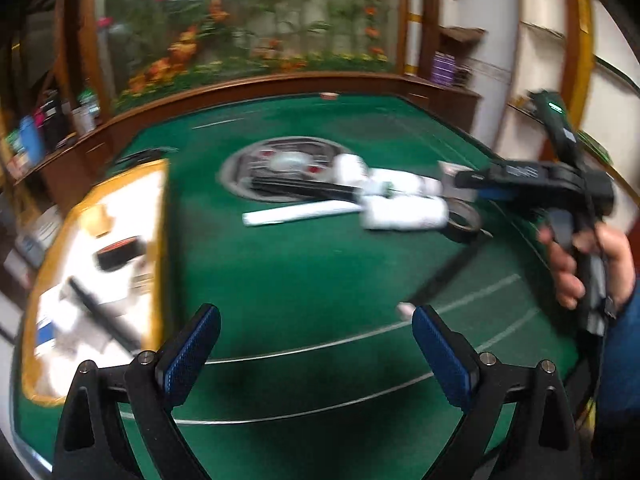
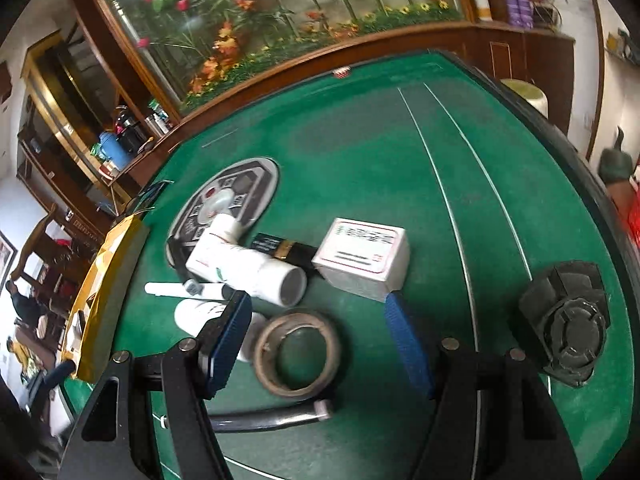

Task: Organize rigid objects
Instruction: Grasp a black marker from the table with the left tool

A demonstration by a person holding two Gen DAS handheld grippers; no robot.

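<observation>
A pile of objects lies on the green table (image 2: pixel 360 152): white bottles (image 2: pixel 256 268), a white box (image 2: pixel 364 256), a black and gold tube (image 2: pixel 288 250), a white stick (image 2: pixel 176 290) and a tape ring (image 2: pixel 298 354). My right gripper (image 2: pixel 316 332) hovers over the tape ring, open, with nothing pressed between its blue pads. In the left wrist view the same pile (image 1: pixel 400 200) sits mid-table, and the right gripper (image 1: pixel 476 186), held by a hand (image 1: pixel 576 264), reaches in from the right. My left gripper (image 1: pixel 316 320) is open over bare felt.
A yellow-rimmed tray (image 1: pixel 160 240) holding several items sits at the table's left. A round control panel (image 2: pixel 224 208) is set in the table's middle. A black knob-like object (image 2: pixel 568 320) rests at the right. A dark curved handle (image 2: pixel 272 416) lies near the front edge.
</observation>
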